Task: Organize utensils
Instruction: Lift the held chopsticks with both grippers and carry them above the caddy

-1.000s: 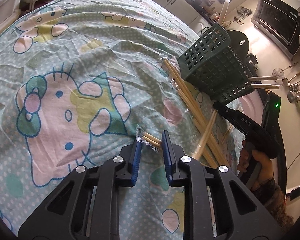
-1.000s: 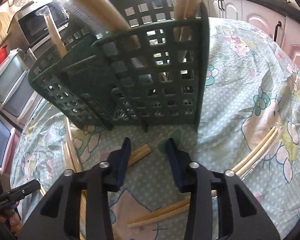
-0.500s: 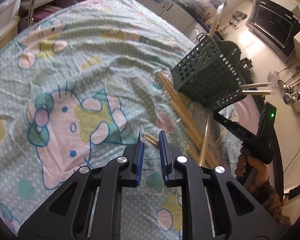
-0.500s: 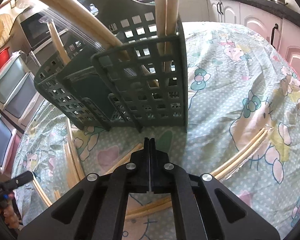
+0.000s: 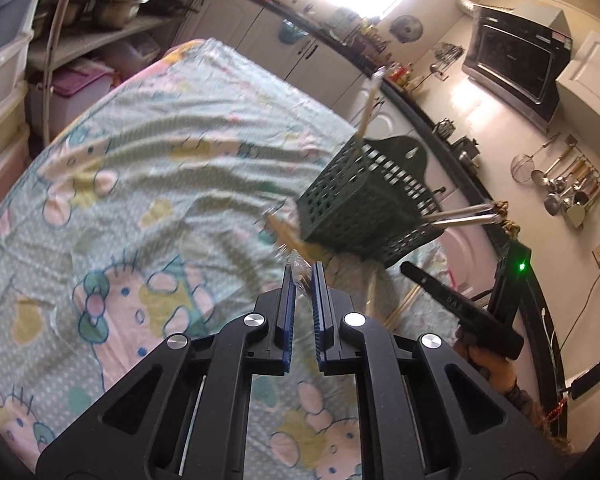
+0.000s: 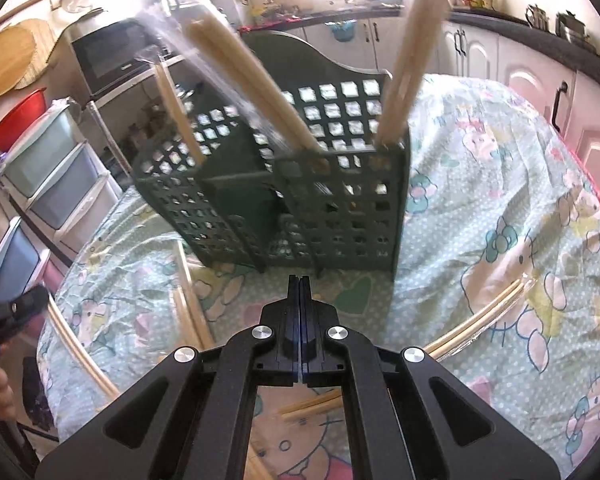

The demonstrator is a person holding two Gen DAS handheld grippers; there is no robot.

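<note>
- The left gripper (image 5: 303, 280) is clamped on a wrapped chopstick pair (image 5: 299, 263), lifted clear of the tablecloth (image 5: 148, 168).
- The right gripper (image 6: 299, 286) is clenched fully, jaws meeting; no item shows between them.
- The green basket (image 6: 300, 200) stands at the far side of the table, just beyond the right gripper, with several chopsticks upright in its compartments.
- Loose chopsticks (image 6: 476, 322) lie on the cloth, left and right of the basket.
- Step in hand, as judged: carrying one pair to the basket.
- Next move calls for tipping the pair upright over an open compartment, then releasing.
</note>
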